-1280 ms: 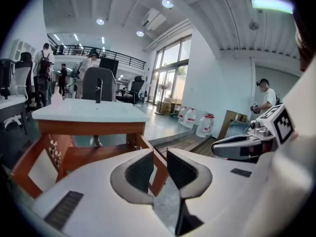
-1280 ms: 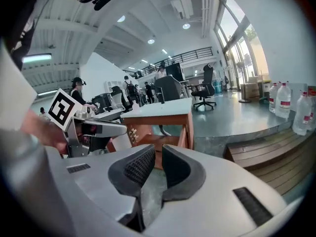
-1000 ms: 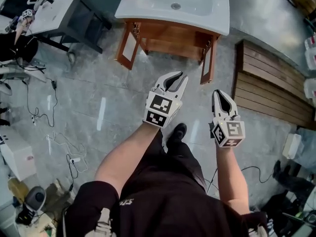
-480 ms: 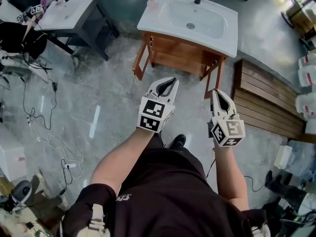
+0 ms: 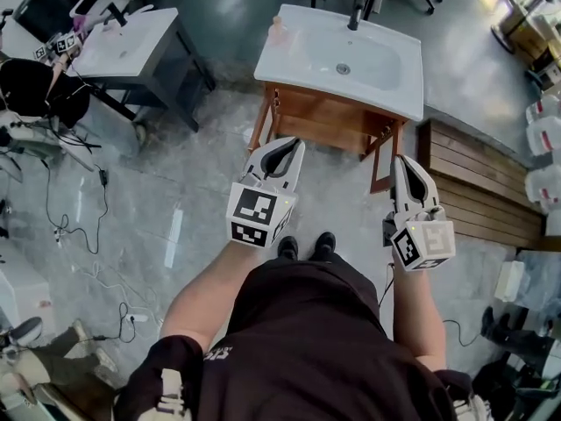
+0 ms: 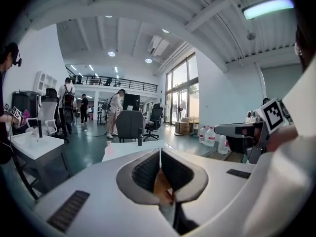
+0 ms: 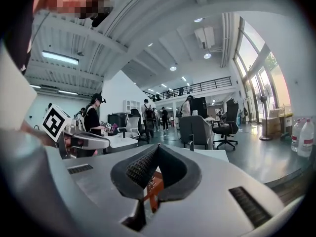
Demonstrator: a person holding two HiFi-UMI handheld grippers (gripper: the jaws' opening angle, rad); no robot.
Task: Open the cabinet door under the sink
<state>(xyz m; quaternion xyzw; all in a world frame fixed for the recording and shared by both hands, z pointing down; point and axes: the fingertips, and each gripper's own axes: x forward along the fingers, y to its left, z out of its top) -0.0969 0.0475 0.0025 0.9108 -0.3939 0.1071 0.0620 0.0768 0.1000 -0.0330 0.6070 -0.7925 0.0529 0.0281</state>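
Note:
The white sink [image 5: 346, 55] sits on a wooden cabinet [image 5: 320, 125]. Its two door leaves, the left one [image 5: 263, 123] and the right one [image 5: 384, 160], stand swung outward. My left gripper [image 5: 289, 144] hangs in the air in front of the left leaf, apart from it. Its jaws have just been closing and the tips now meet on nothing [image 6: 160, 151]. My right gripper [image 5: 405, 160] is shut and empty before the right leaf, tips together [image 7: 157, 146]. Both gripper views look level over the basin, with orange wood showing in the gap behind the tips.
A second white basin on a dark stand [image 5: 123, 42] is at the left. Cables [image 5: 88, 191] trail over the grey floor. A slatted wooden platform [image 5: 473, 182] and water jugs [image 5: 543, 112] lie to the right. My shoes [image 5: 302, 246] are just short of the cabinet. People and office chairs are far behind.
Both grippers have risen toward the camera. The left jaws went from open to closed, and the right jaws closed too. The sink now sits lower in the head view.

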